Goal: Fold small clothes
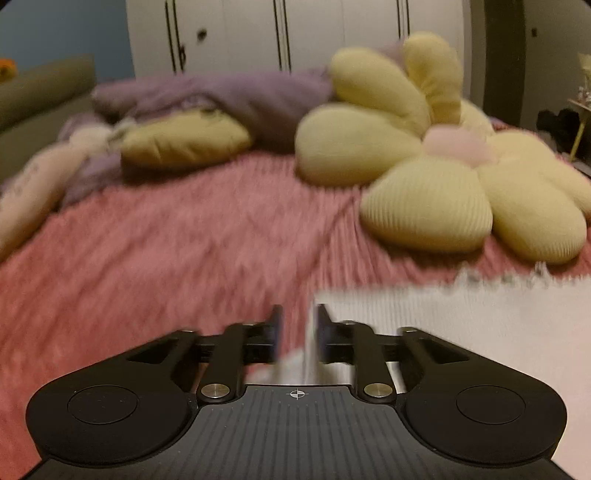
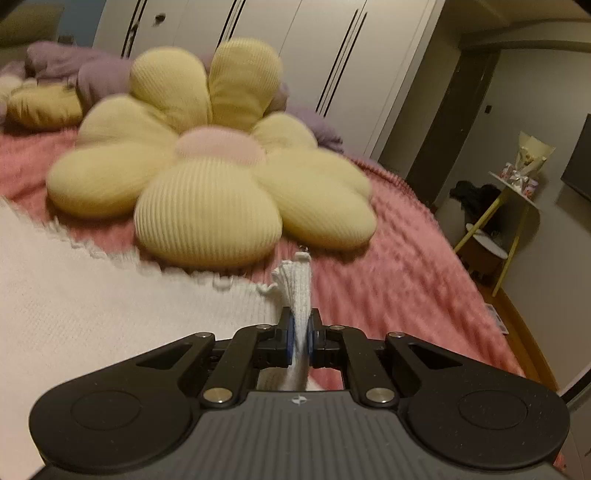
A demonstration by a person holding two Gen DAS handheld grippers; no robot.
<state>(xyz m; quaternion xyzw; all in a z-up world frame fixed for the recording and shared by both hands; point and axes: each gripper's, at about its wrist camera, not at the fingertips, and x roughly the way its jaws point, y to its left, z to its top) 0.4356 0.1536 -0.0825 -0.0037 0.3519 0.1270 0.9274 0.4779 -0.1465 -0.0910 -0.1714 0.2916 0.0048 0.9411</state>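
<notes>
A white knitted garment [image 1: 480,332] with a scalloped edge lies over the pink bedspread [image 1: 166,258]. In the left wrist view it fills the lower right. My left gripper [image 1: 298,332] has its fingers close together with a fold of the white cloth between them; the view is blurred. In the right wrist view the garment [image 2: 92,314] spreads to the left, and my right gripper [image 2: 300,334] is shut on a bunched corner of it that sticks up past the pads.
A big yellow flower-shaped cushion [image 2: 207,166] lies just beyond the garment. A yellow pillow [image 1: 184,138] and purple bedding [image 1: 240,96] lie at the head of the bed. White wardrobe doors [image 1: 295,33] stand behind. A small side table [image 2: 513,195] stands right of the bed.
</notes>
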